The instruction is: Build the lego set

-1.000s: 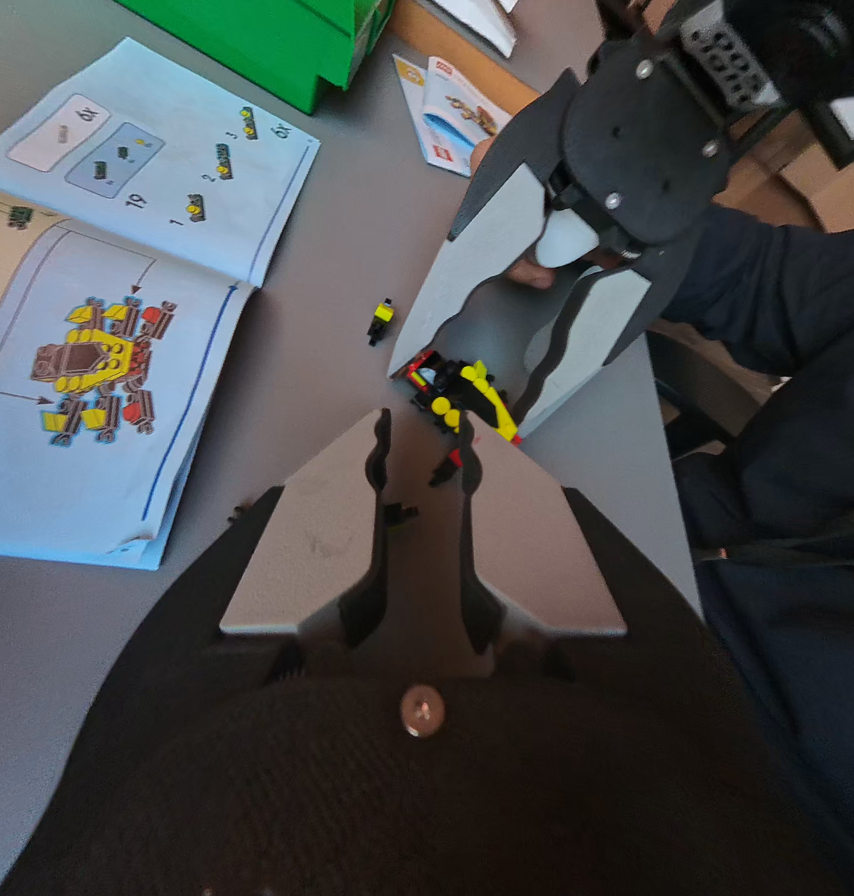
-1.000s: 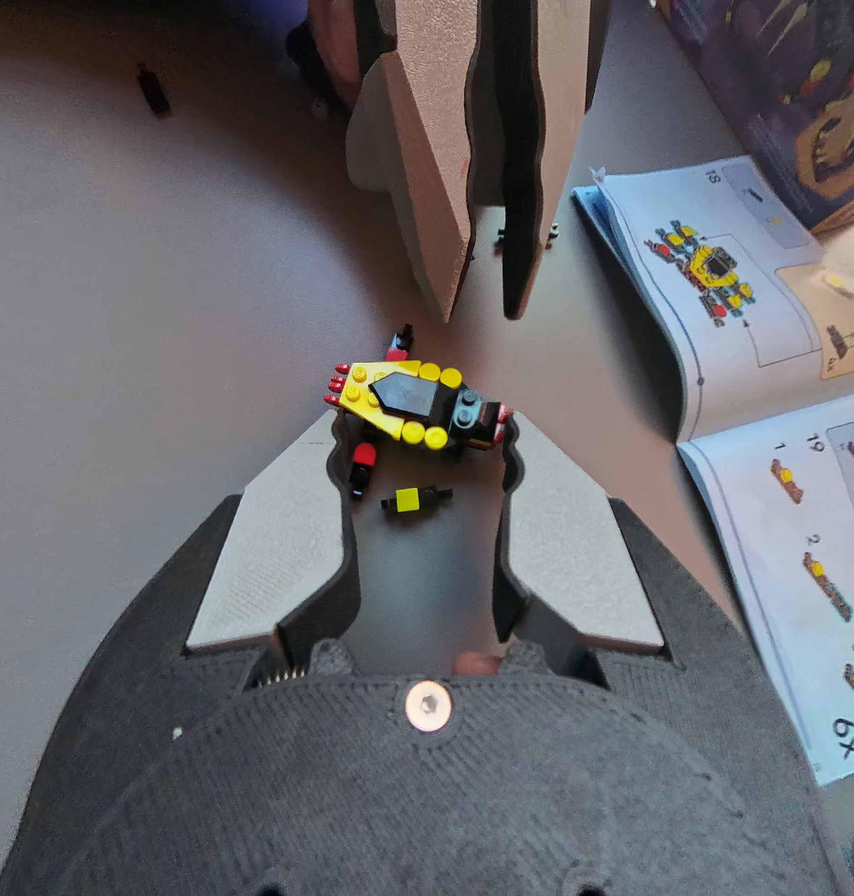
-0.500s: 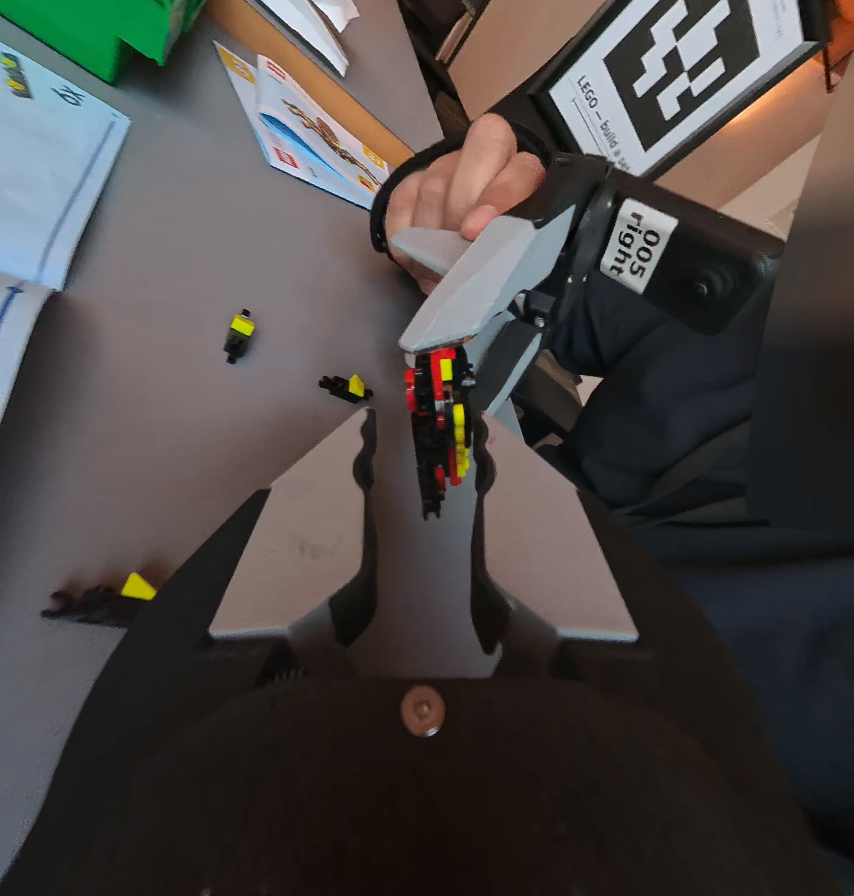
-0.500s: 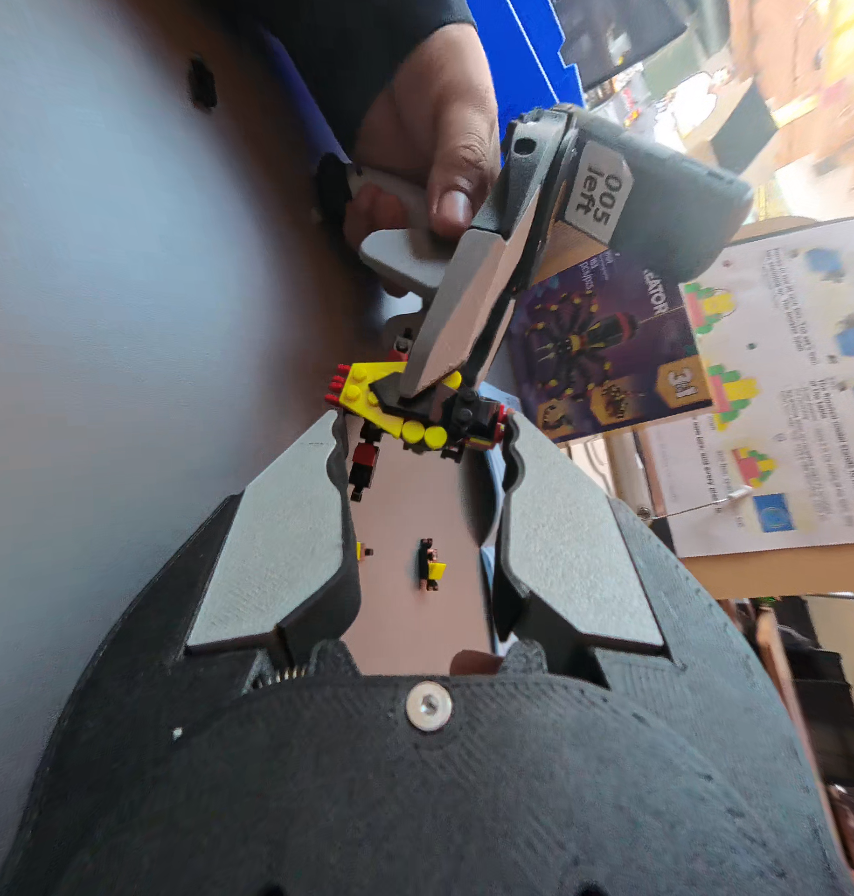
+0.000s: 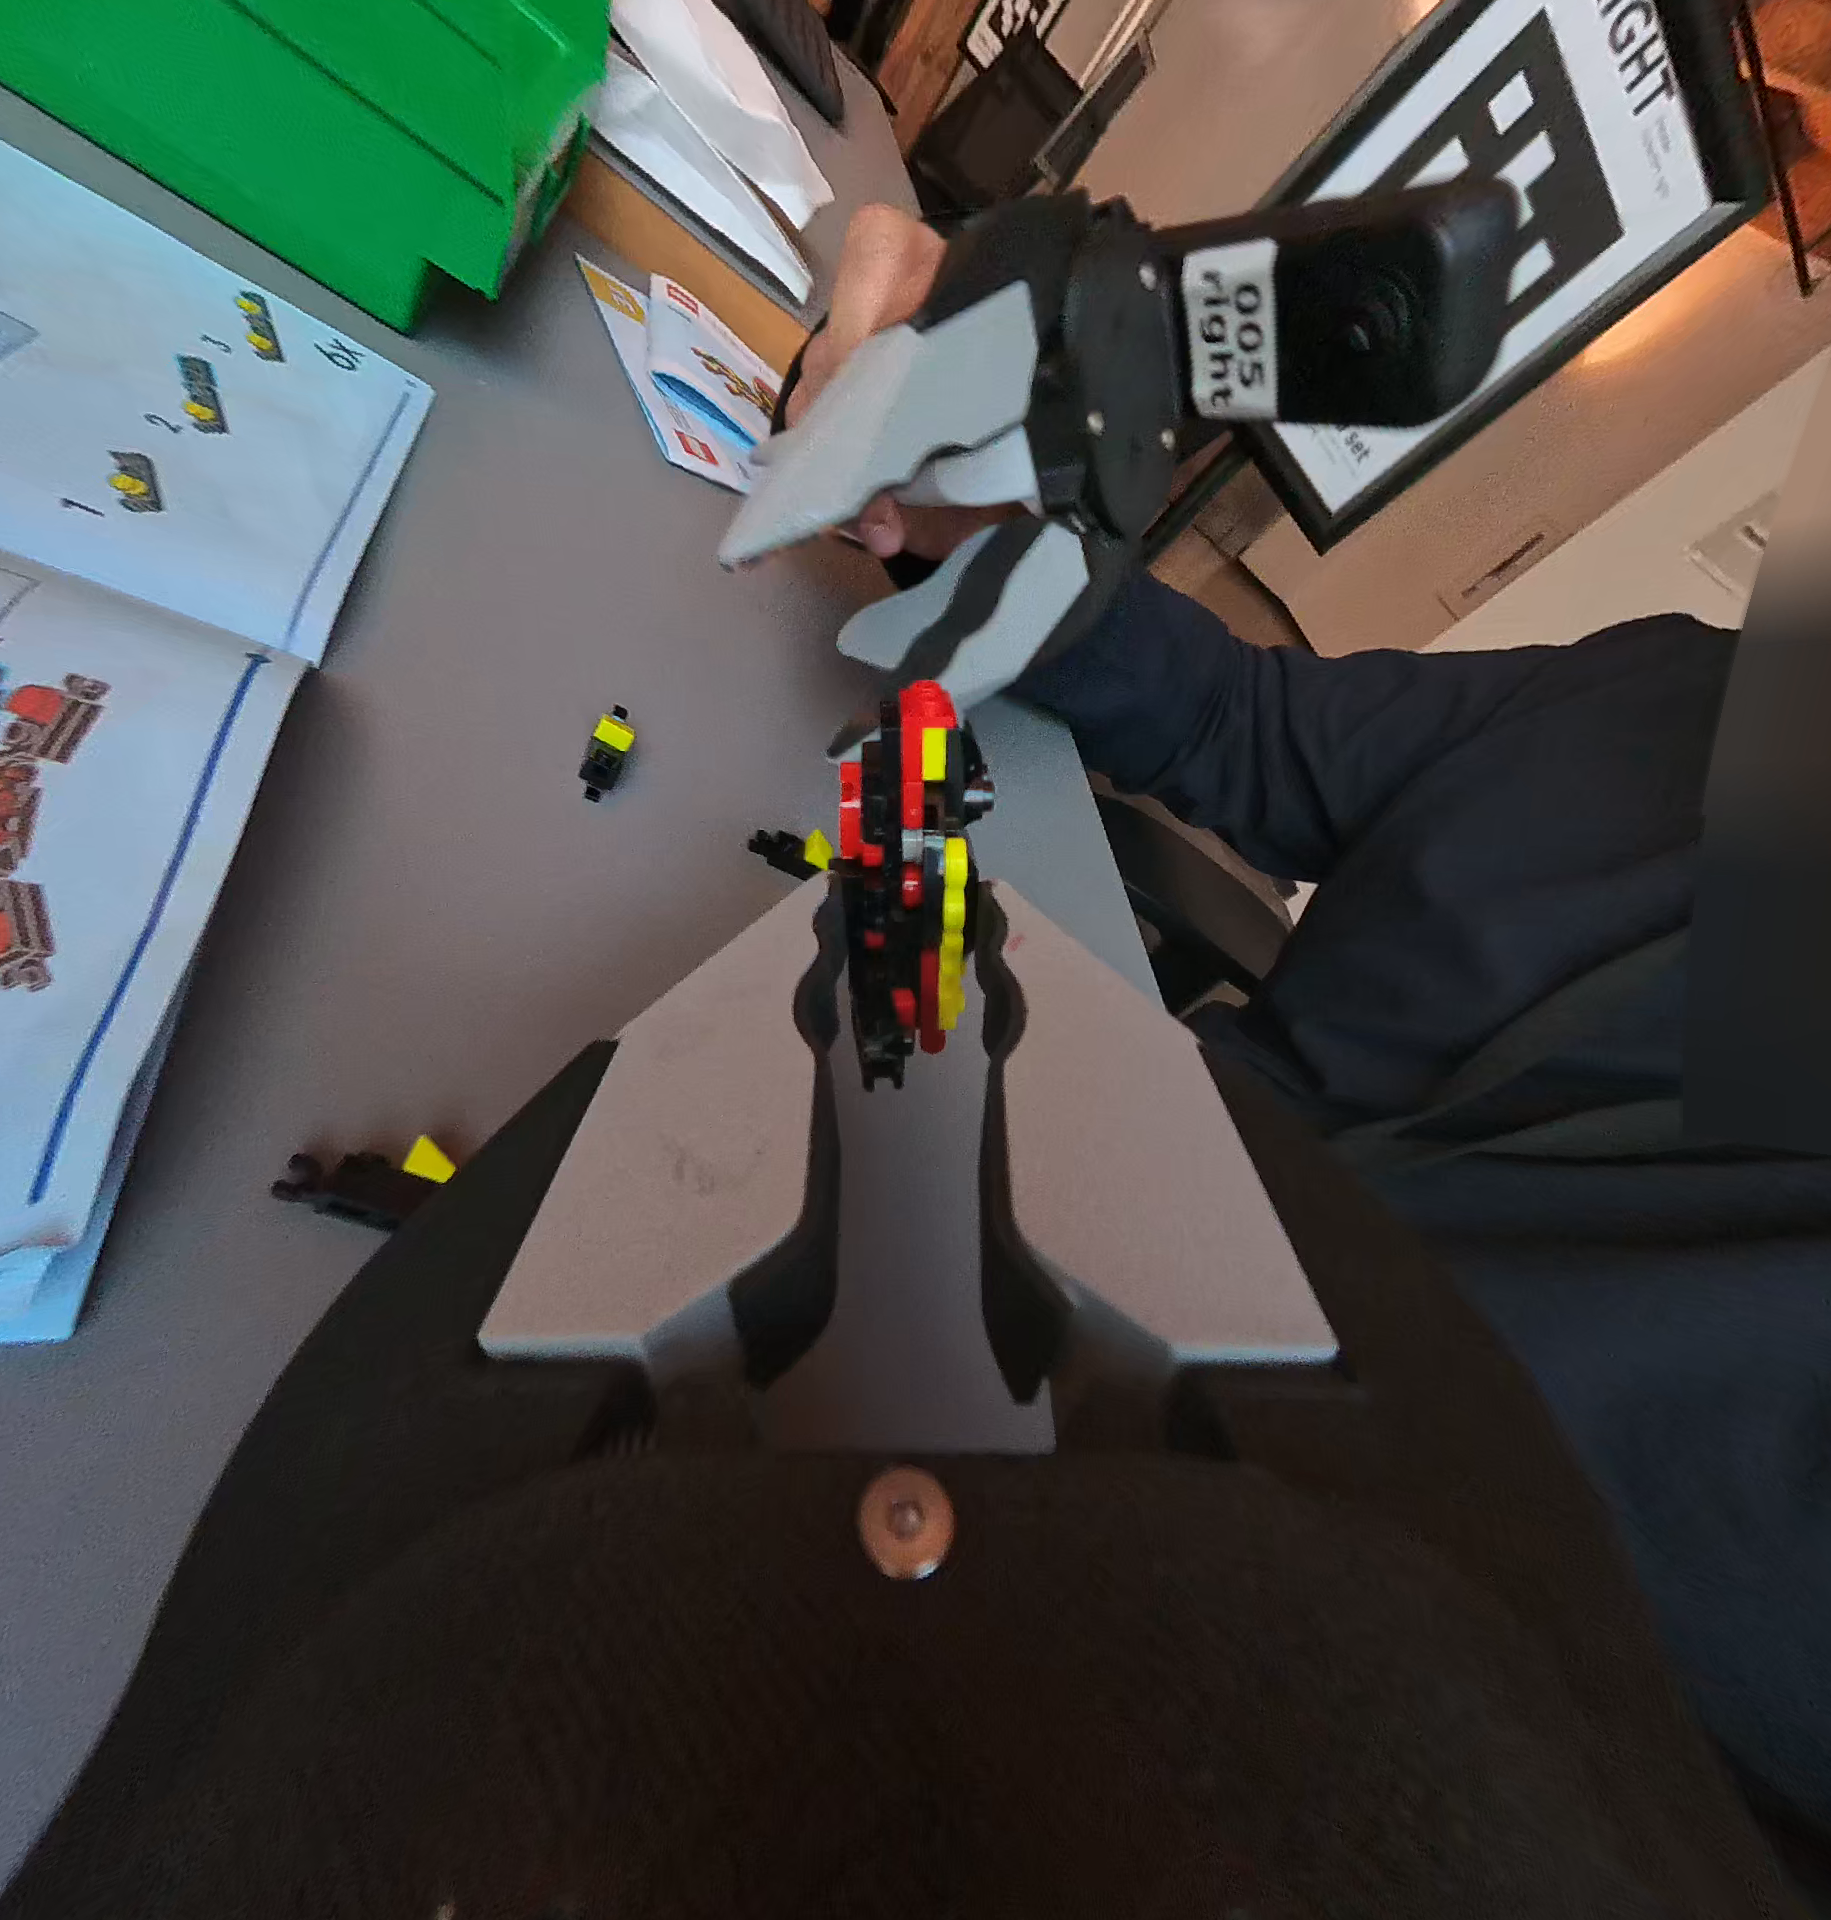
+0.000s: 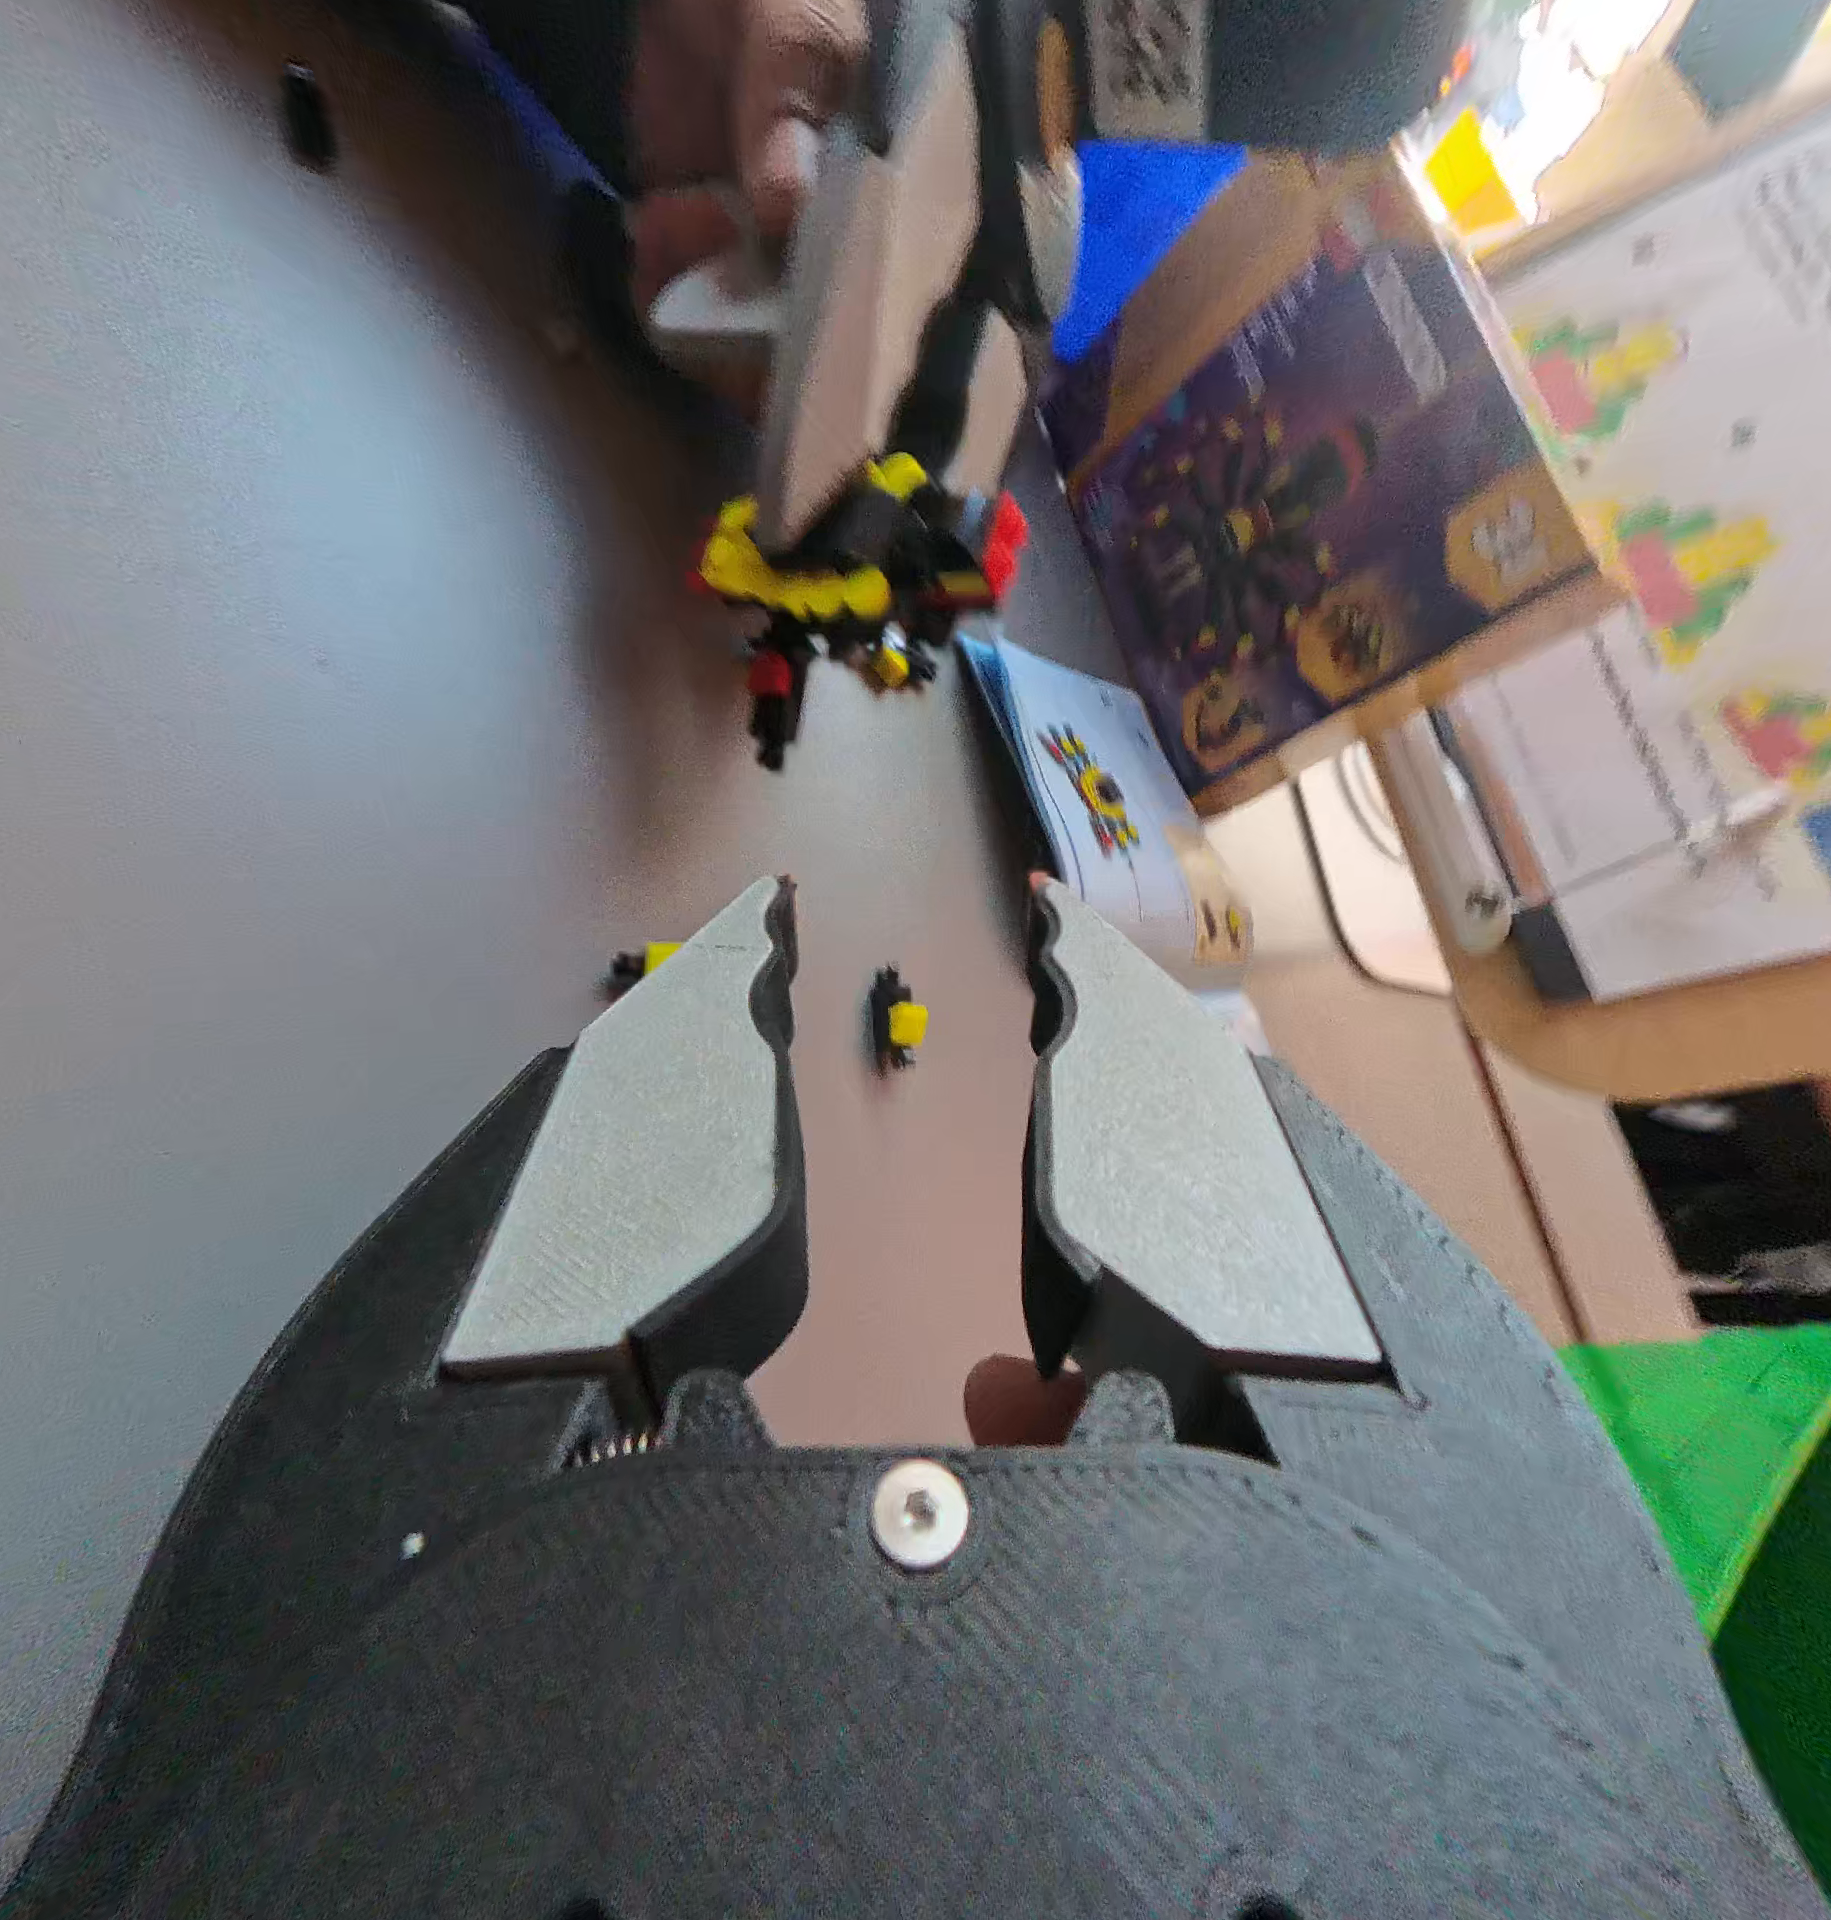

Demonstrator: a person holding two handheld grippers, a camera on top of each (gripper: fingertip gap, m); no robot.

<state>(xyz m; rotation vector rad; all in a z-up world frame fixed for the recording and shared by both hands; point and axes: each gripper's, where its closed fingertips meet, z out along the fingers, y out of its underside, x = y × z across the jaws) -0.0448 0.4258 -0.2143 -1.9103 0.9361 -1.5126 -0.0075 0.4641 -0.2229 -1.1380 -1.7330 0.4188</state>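
My left gripper (image 5: 906, 914) is shut on the lego model (image 5: 906, 883), a black, red and yellow build held edge-on above the grey table (image 5: 475, 883). My right gripper (image 6: 909, 894) is open and empty, drawn back from the model (image 6: 849, 577); it also shows in the left wrist view (image 5: 791, 603), just above the model. Loose pieces lie on the table: a black-and-yellow one (image 5: 604, 748), a black one with a yellow wedge (image 5: 786, 850) and a dark one with a yellow wedge (image 5: 365, 1179). The right wrist view is blurred.
The open instruction booklet (image 5: 163, 520) lies at the left, with a green box (image 5: 267, 135) behind it and a small leaflet (image 5: 693, 384) at the back. A purple set box (image 6: 1306, 520) stands beyond the booklet (image 6: 1087, 790). A person's dark sleeve (image 5: 1410, 831) is at the table's right edge.
The model was lifted off the table by both grippers. My right gripper has since let go and pulled back, and my left gripper alone holds the model.
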